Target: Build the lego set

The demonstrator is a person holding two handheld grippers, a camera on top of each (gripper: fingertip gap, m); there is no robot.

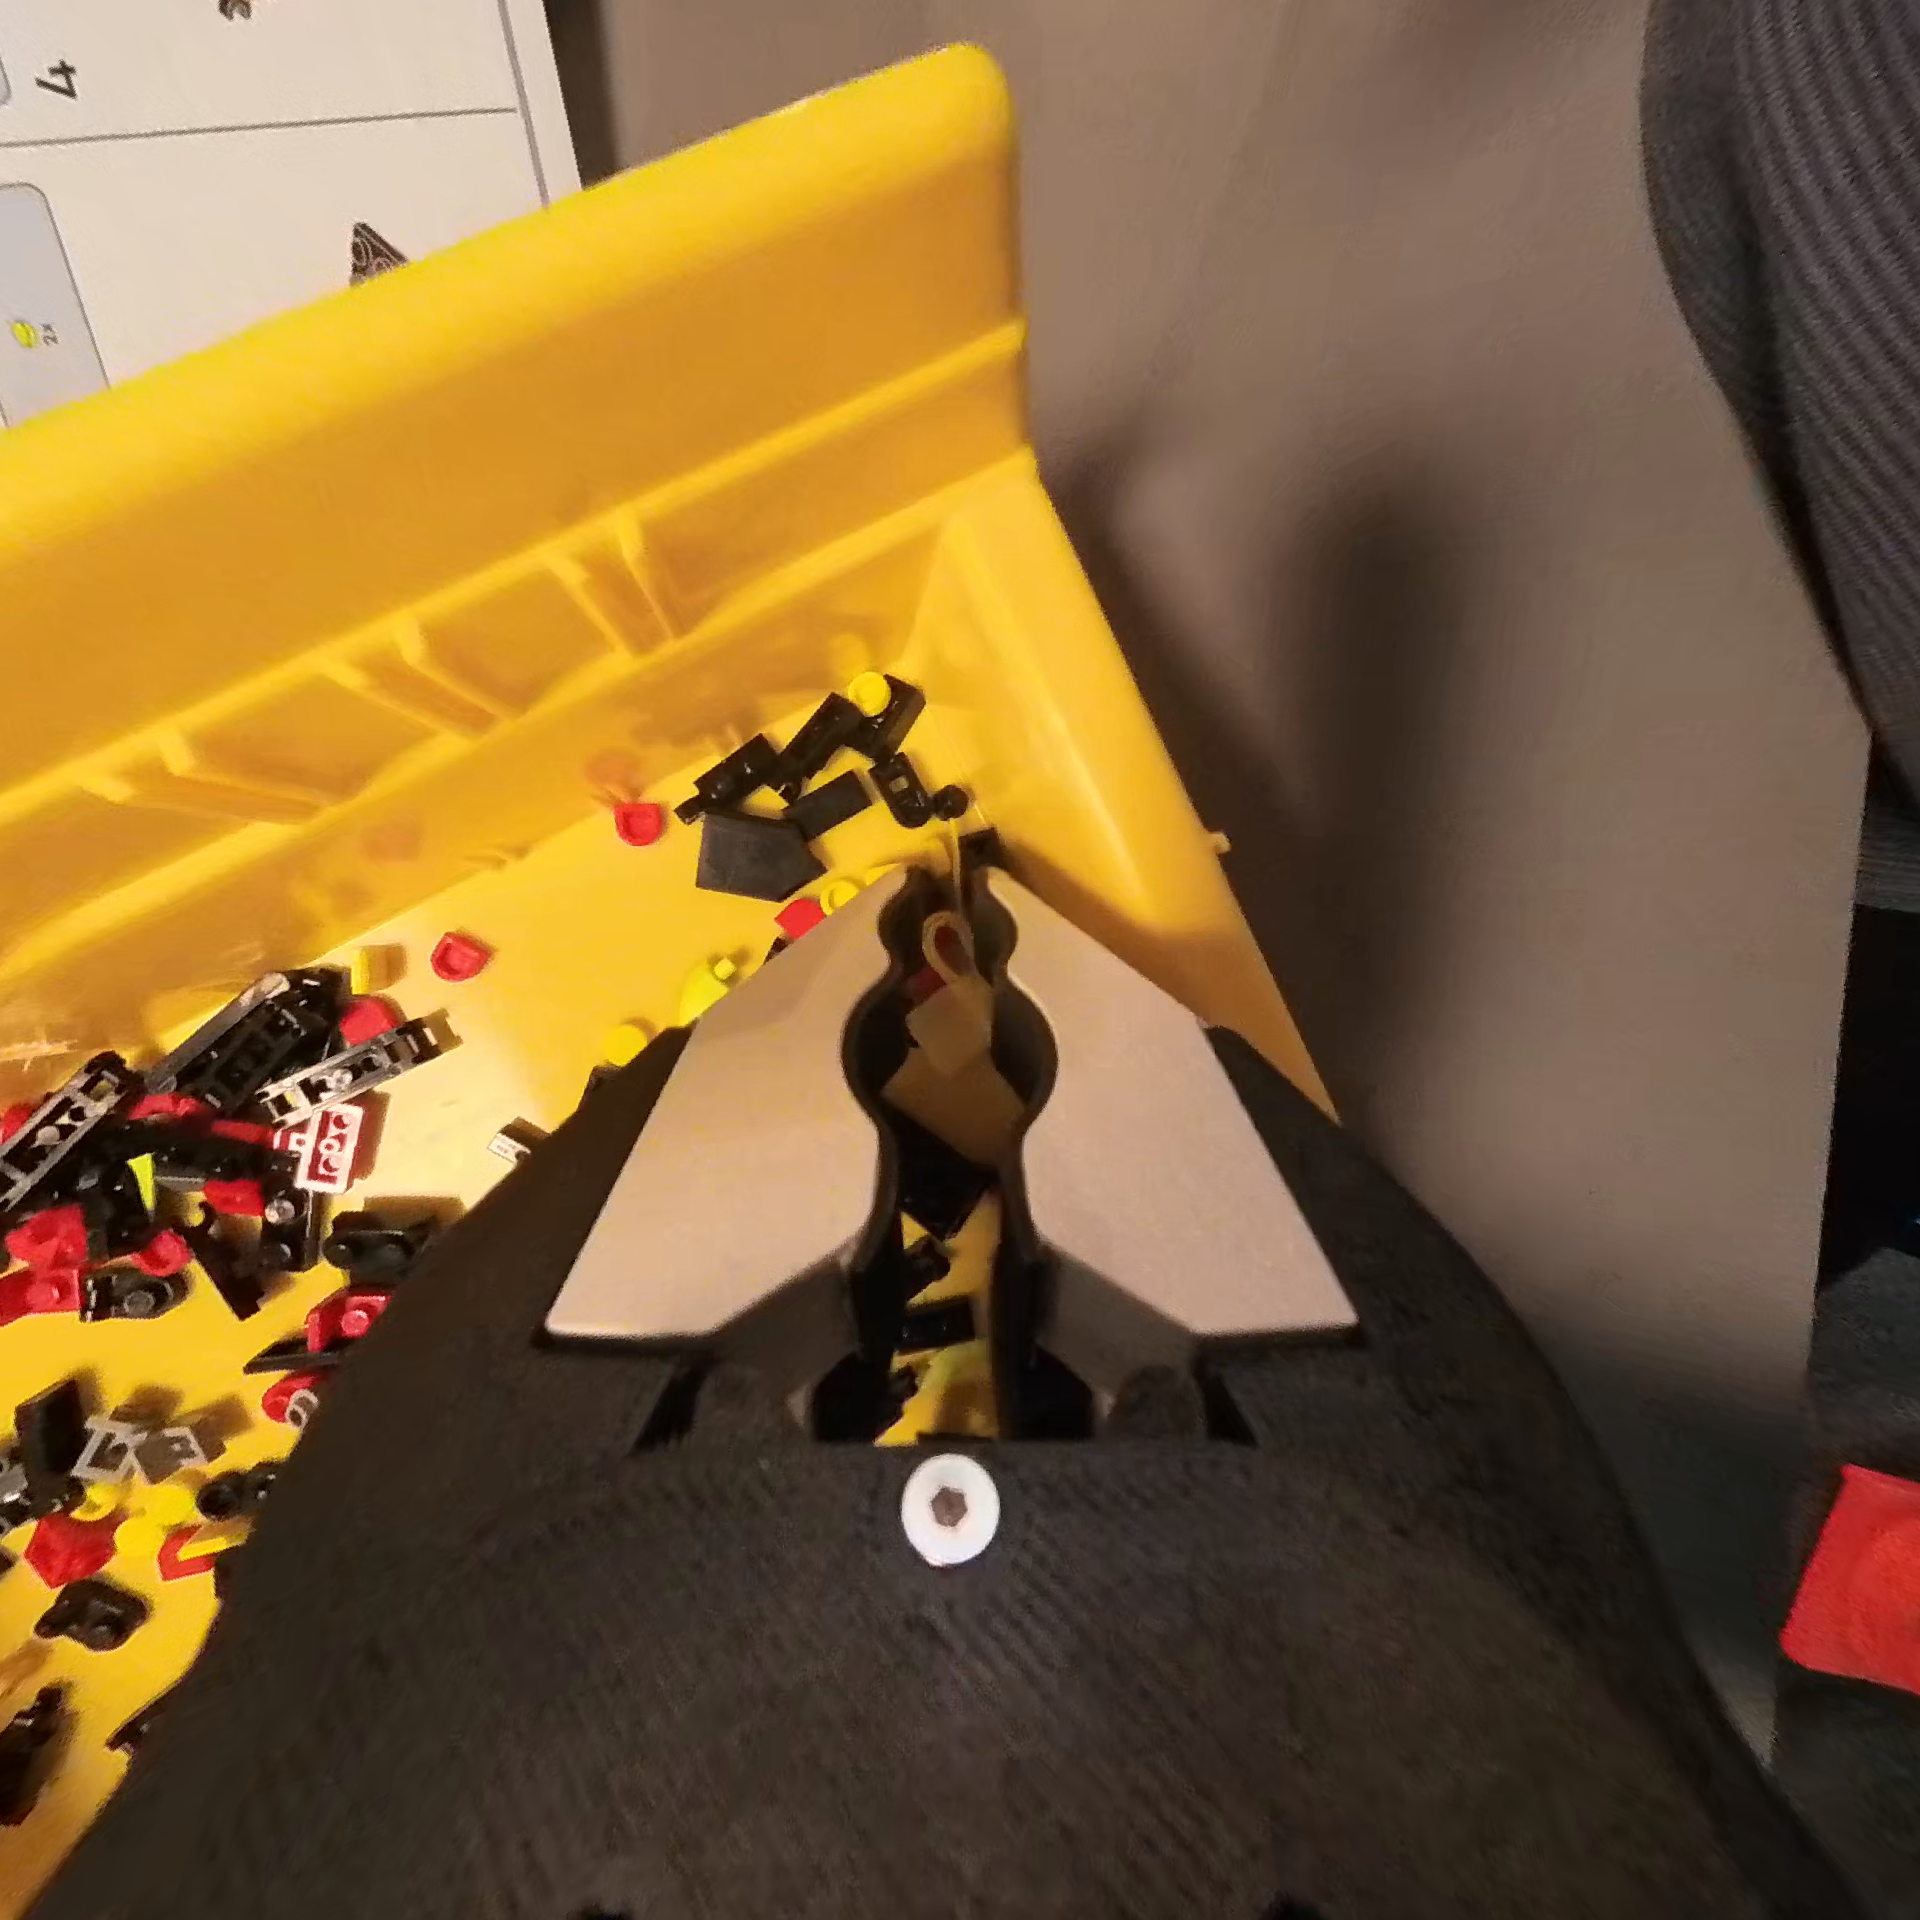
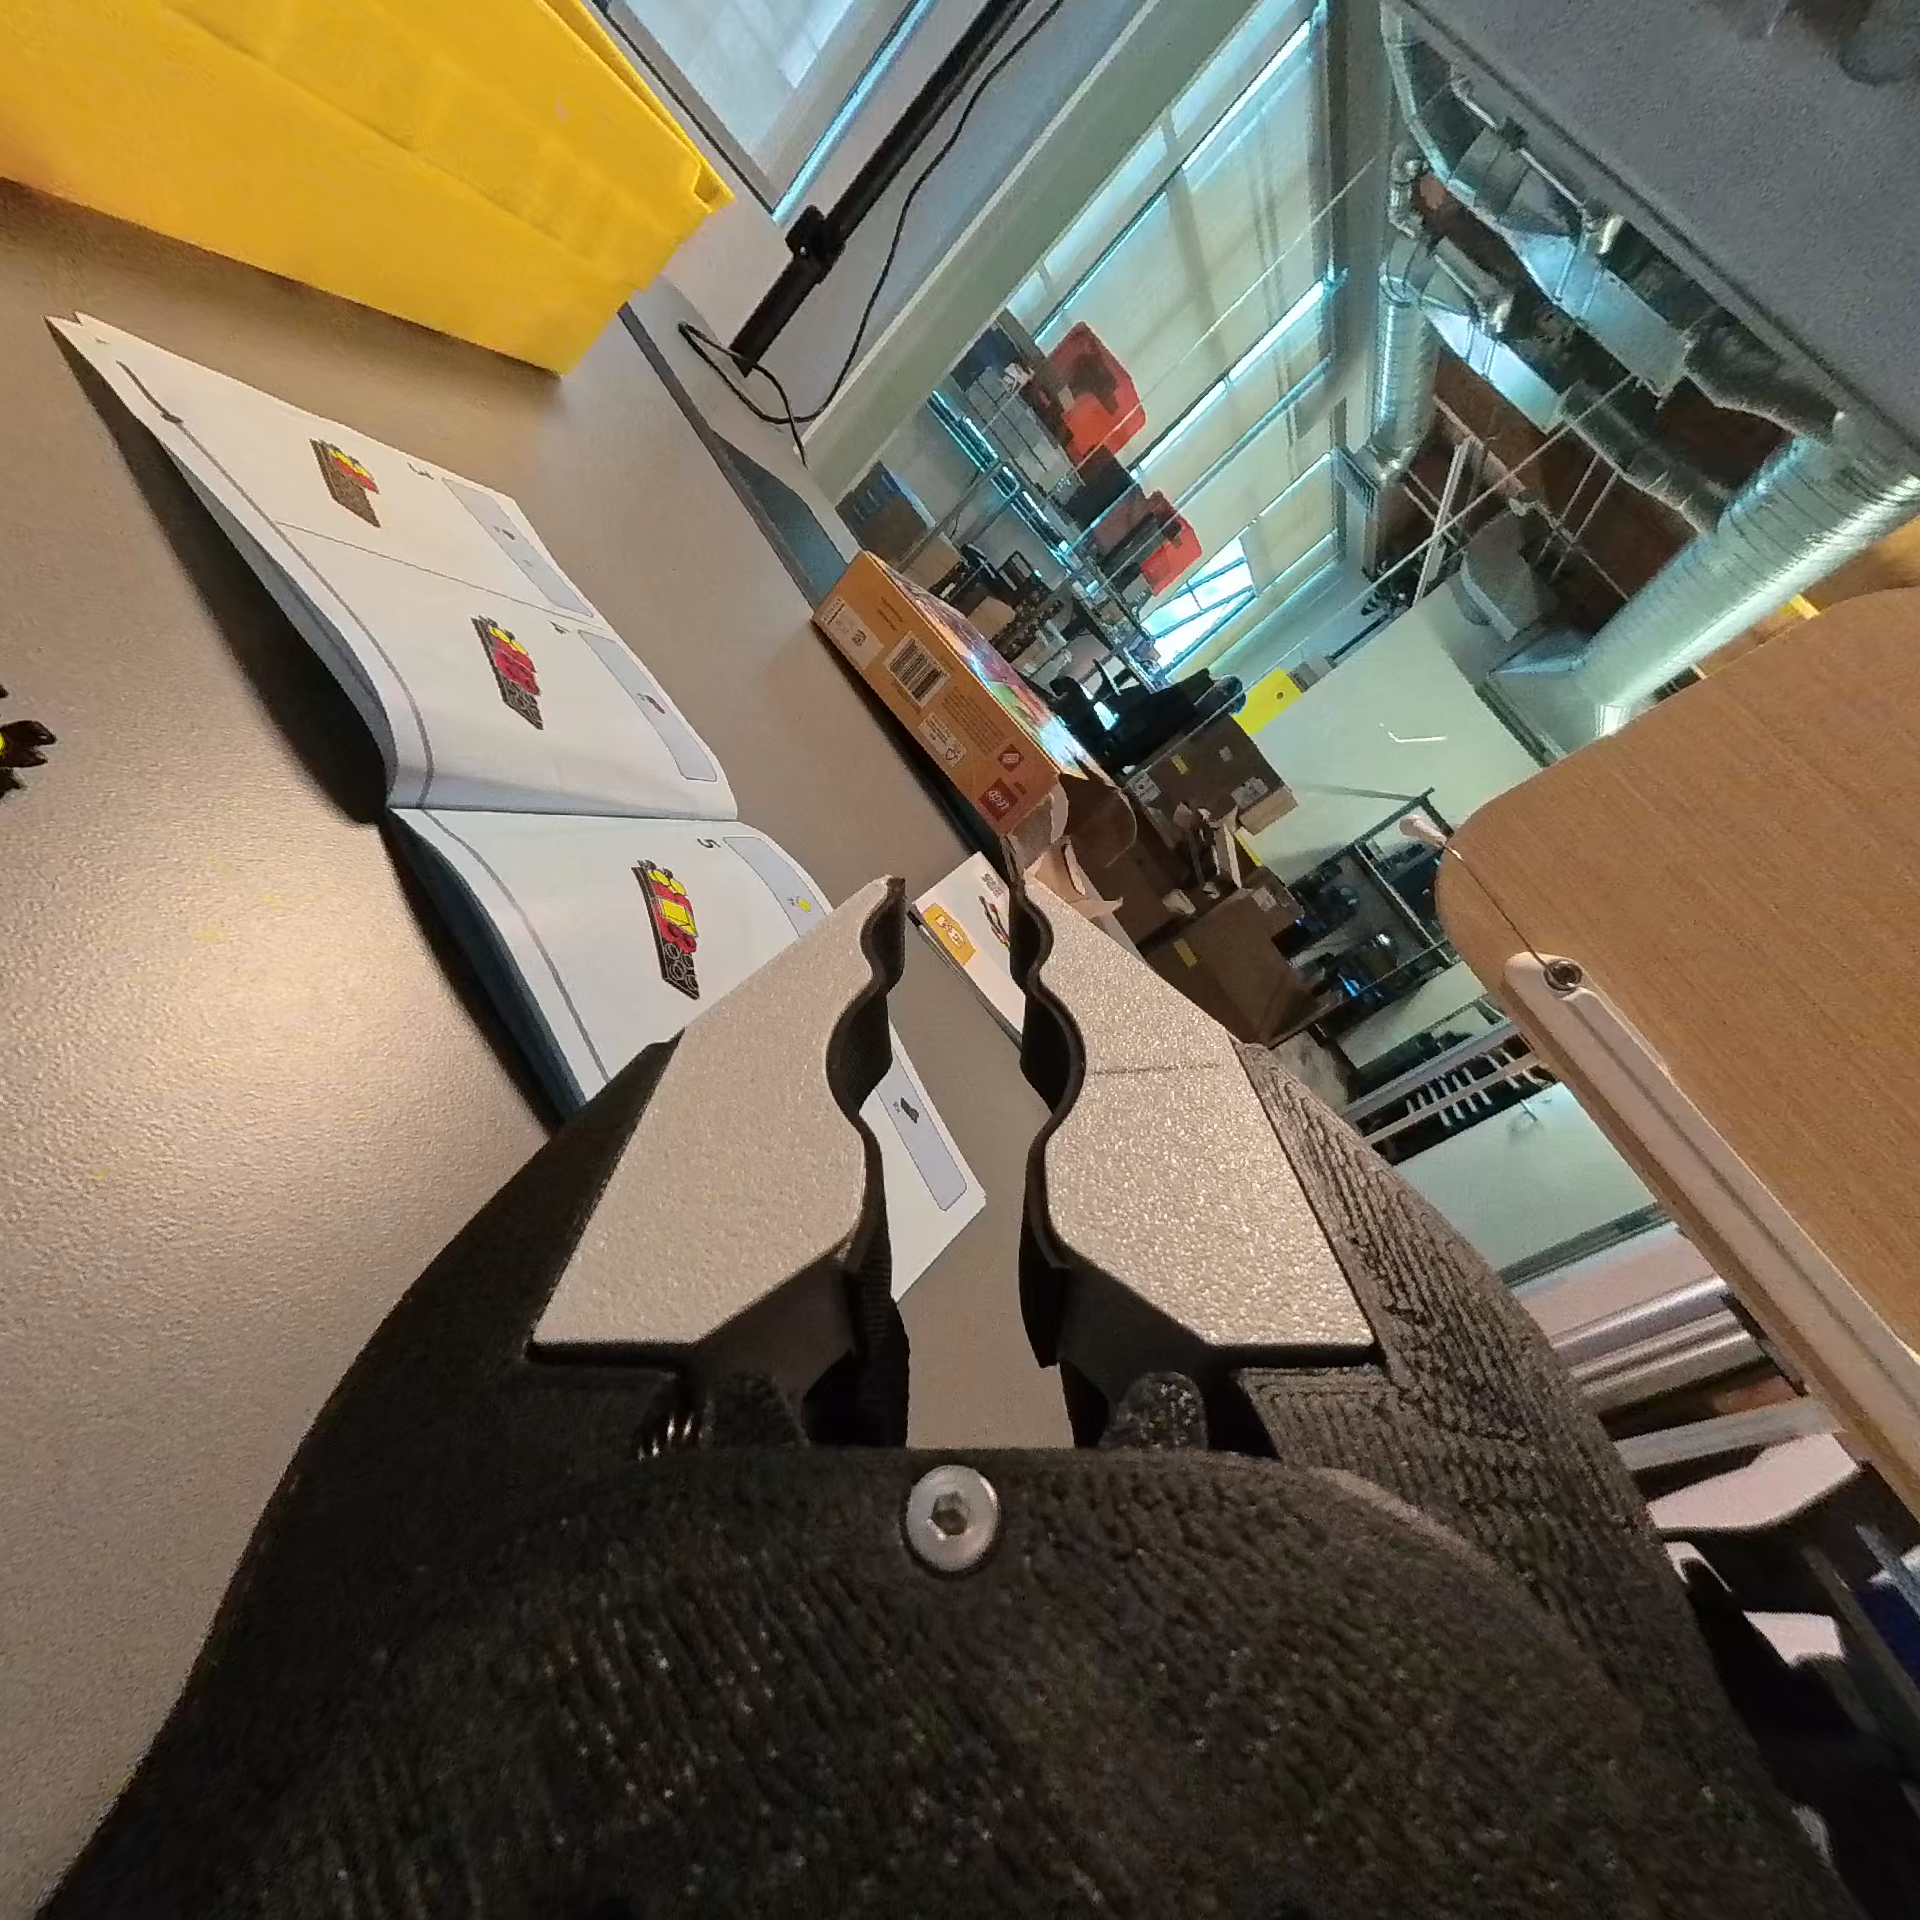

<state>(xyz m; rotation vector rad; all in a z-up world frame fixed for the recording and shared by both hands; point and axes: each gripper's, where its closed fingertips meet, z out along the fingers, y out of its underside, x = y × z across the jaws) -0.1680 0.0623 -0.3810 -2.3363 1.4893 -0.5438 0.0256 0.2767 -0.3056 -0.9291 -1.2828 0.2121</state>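
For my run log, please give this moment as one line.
left gripper: over yellow bin, nearly closed, grasp unclear | right gripper: open, empty, near instruction booklet

Yellow bin (image 1: 499, 436) holds red, black, yellow bricks (image 1: 208, 1143).

Left hand-held gripper (image 1: 948, 883) angled down, grey fingers nearly together, tips pinching a small tan piece (image 1: 951, 1013). Right hand-held gripper (image 2: 951, 899) tilted sideways, low, fingers parted, nothing between them.
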